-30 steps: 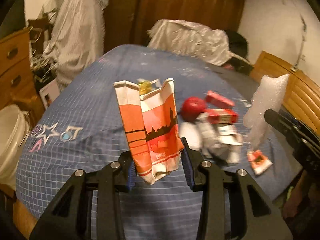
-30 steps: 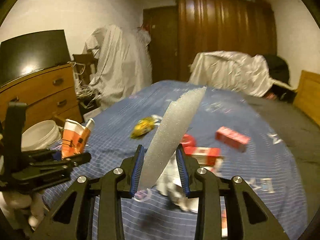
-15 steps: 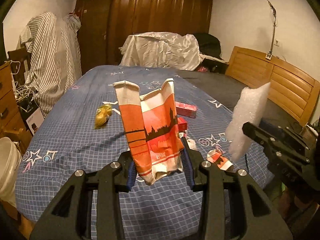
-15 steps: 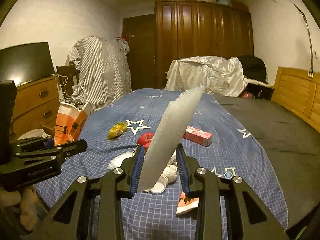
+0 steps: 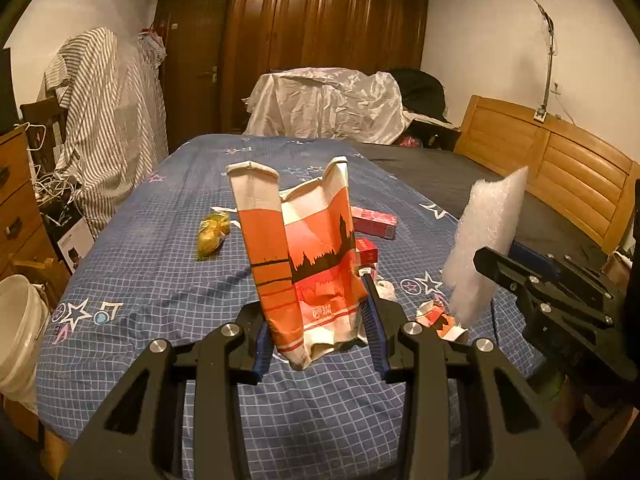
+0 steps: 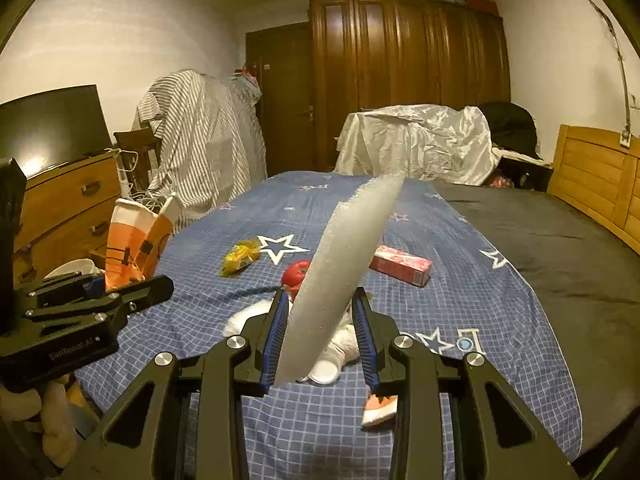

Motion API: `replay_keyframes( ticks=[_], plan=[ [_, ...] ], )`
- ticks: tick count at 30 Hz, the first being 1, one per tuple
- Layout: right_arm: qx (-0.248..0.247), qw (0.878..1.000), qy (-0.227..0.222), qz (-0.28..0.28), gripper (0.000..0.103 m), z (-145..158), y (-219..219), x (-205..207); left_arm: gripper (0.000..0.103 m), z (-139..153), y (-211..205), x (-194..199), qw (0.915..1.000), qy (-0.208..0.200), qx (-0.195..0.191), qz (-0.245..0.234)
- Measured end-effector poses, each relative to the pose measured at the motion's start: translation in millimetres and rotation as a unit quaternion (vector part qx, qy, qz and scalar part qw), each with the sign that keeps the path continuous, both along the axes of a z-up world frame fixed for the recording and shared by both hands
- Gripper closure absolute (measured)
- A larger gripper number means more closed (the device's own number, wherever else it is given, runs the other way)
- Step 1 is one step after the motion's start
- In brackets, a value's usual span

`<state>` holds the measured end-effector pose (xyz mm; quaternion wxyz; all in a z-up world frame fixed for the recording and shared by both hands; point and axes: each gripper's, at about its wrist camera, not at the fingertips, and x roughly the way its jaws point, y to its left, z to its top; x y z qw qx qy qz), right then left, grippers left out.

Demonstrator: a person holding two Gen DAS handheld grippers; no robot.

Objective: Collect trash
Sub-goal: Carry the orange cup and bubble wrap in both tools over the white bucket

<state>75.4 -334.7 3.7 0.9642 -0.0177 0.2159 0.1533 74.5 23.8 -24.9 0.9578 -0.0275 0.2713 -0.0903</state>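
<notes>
A blue checked bedspread printed with white stars is covering the bed, and loose trash is lying across it: a crinkled yellow wrapper, a round red ball-like thing partly hidden behind the foam, a long pink carton, a heap of white crumpled paper with a white cup rim showing just beyond the right fingers, and a small torn orange scrap near the bed's front edge. The left gripper is clamping the base of an orange-and-white paper bag, creased and standing upright with its mouth gaping, above the near part of the bed and blocking the view of the trash behind it. The right gripper is pinching a long, flat strip of white foam sheet, bubbly in texture and tilting up to the right, its edge turned to the camera and cutting across the pile. A white plastic bucket is sitting on the floor at the left of the bed beside a wooden dresser. Striped cloth is draping over furniture at the back, a shiny white sheet is covering something past the bed's far end, and a dark wooden wardrobe is lining the wall
</notes>
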Motion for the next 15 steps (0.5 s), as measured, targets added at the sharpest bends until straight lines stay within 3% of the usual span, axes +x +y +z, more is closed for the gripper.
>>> replay_keyframes(
  ticks=[7, 15],
  plan=[
    [-0.003, 0.999, -0.01, 0.043, 0.069, 18, 51, 17, 0.066, 7, 34, -5, 0.9993, -0.007, -0.009, 0.035],
    [-0.004, 0.994, -0.021, 0.107, 0.069, 41, 136, 39, 0.066, 20, 102, -10, 0.9944, -0.017, -0.019, 0.102]
  ],
)
